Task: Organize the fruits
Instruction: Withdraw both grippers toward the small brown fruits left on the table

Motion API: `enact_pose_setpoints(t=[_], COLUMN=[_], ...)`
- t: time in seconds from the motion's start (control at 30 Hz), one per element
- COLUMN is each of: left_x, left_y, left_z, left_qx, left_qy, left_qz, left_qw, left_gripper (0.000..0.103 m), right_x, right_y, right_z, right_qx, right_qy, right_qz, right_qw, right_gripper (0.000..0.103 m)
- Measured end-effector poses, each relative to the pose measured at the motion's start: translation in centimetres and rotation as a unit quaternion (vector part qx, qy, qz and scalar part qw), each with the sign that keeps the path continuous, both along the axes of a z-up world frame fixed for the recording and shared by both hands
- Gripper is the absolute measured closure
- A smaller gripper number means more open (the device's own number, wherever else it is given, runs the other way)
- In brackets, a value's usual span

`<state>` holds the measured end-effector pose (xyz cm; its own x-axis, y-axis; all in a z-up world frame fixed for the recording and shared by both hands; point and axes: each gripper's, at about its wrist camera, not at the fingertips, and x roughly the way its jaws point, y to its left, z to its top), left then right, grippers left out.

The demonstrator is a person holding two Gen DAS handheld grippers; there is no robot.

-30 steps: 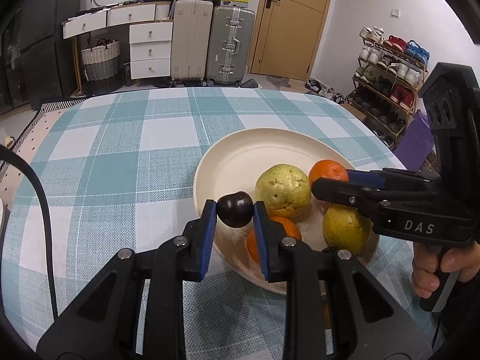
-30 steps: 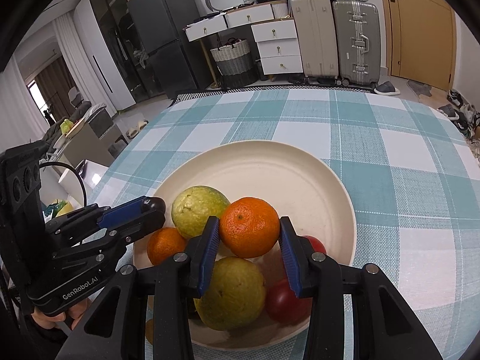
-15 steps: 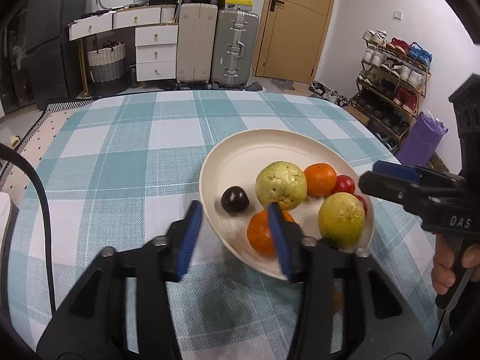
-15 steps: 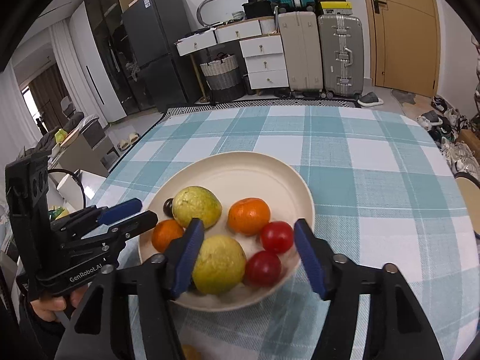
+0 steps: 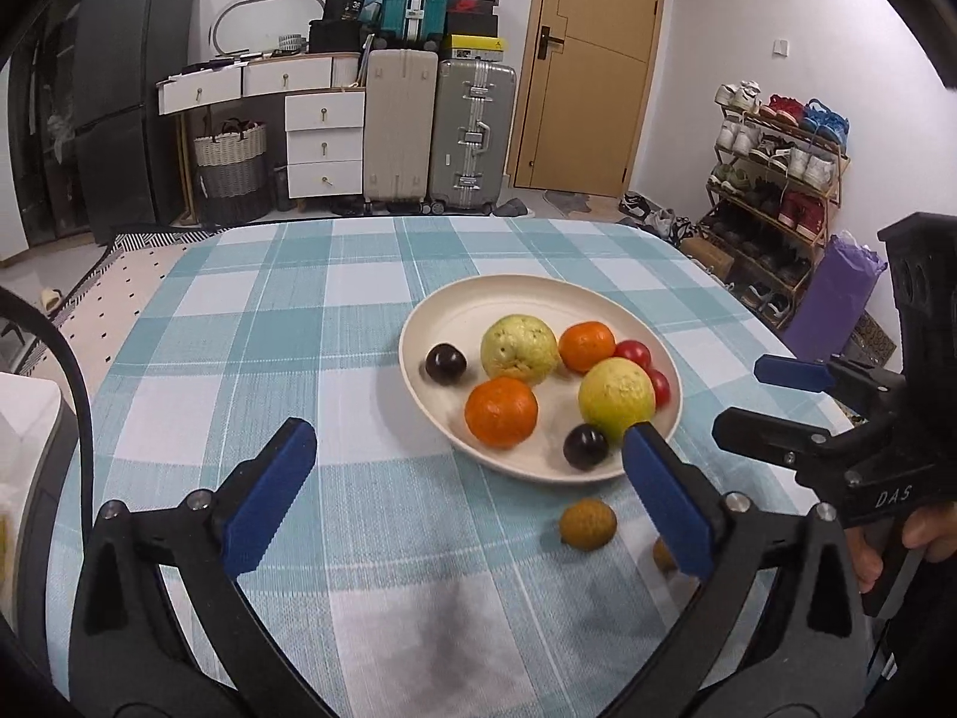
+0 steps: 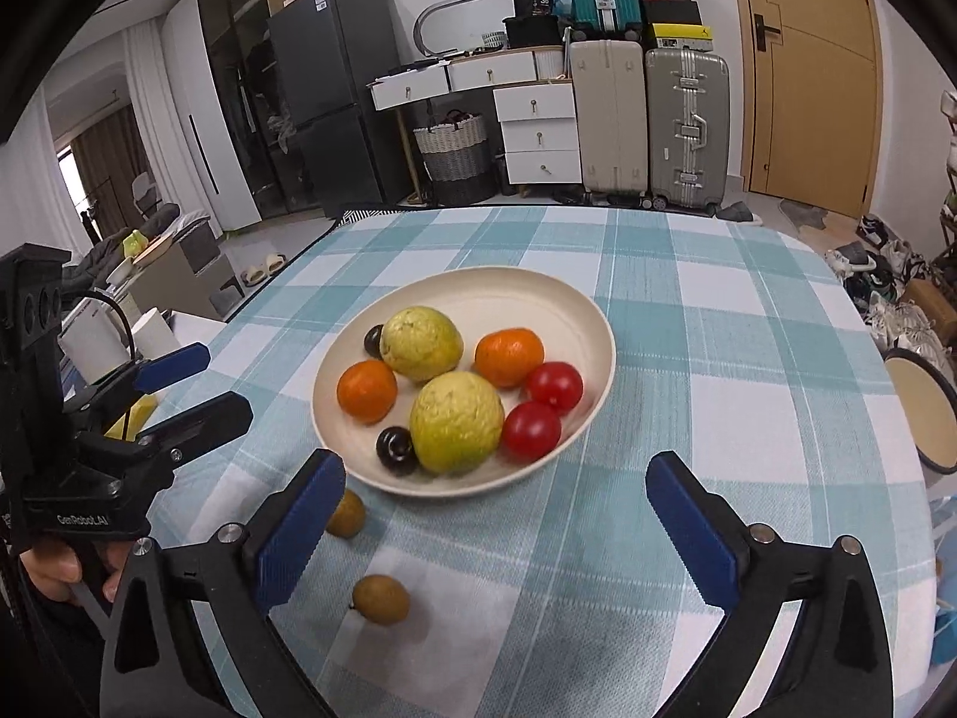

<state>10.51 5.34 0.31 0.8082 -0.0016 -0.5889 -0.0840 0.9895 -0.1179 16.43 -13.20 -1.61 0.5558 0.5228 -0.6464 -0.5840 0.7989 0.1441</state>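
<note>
Both the left gripper (image 5: 466, 496) and the right gripper (image 6: 496, 526) are held spread and empty above the table (image 5: 239, 359). A pick-up step is judged to be in hand: two brown longans (image 6: 381, 599) (image 6: 346, 513) lie on the cloth at 6 o'clock of the plate (image 6: 478, 293), and must next be straddled and pinched. In the plate are kept two guavas, two oranges, two tomatoes and two dark plums.
</note>
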Motion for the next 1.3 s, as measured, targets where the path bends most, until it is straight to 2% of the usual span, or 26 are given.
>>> enact_pose_setpoints(t=[0.23, 0.37, 0.53, 0.8, 0.87, 0.93, 1.07, 1.23, 1.3], left_x=[-1.3, -1.1, -1.2, -0.8, -0.8, -0.7, -0.6, -0.5, -0.5], left_y=[-1.5, -1.6, -1.5, -1.1, -1.1, -1.1, -1.1, -1.1, -1.1], left_z=[-1.0, -1.5, -1.8, -2.5, -2.6, -2.6, -2.7, -2.9, -2.9], left_qx=[0.018, 0.013, 0.02, 0.004, 0.0, 0.0, -0.002, -0.002, -0.001], left_qy=[0.012, 0.024, 0.029, 0.041, 0.042, 0.043, 0.046, 0.048, 0.049], left_qz=[-0.019, -0.023, -0.029, -0.028, -0.031, -0.032, -0.033, -0.031, -0.03], left_qw=[0.9996, 0.9994, 0.999, 0.9988, 0.9986, 0.9986, 0.9984, 0.9984, 0.9984], left_gripper=[0.001, 0.001, 0.001, 0.001, 0.001, 0.001, 0.001, 0.001, 0.001], right_x=[-1.6, -2.3, -3.4, -4.7, -4.7, -4.8, -5.3, -5.7, -5.8], right_y=[-0.2, 0.1, 0.9, 1.5, 1.5, 1.8, 2.3, 2.7, 2.8], right_z=[-1.1, -1.9, -2.9, -4.0, -4.2, -4.4, -4.5, -4.7, -4.7], right_qx=[-0.008, -0.014, -0.041, -0.062, -0.058, -0.059, -0.058, -0.055, -0.058], right_qy=[0.009, 0.018, 0.025, 0.037, 0.045, 0.054, 0.059, 0.063, 0.059], right_qz=[-0.01, -0.013, -0.011, -0.002, 0.003, 0.013, 0.026, 0.037, 0.038], right_qw=[1.0, 1.0, 0.999, 0.997, 0.997, 0.997, 0.996, 0.996, 0.996], right_gripper=[0.0, 0.0, 0.0, 0.001, 0.006, 0.019, 0.025, 0.038, 0.039])
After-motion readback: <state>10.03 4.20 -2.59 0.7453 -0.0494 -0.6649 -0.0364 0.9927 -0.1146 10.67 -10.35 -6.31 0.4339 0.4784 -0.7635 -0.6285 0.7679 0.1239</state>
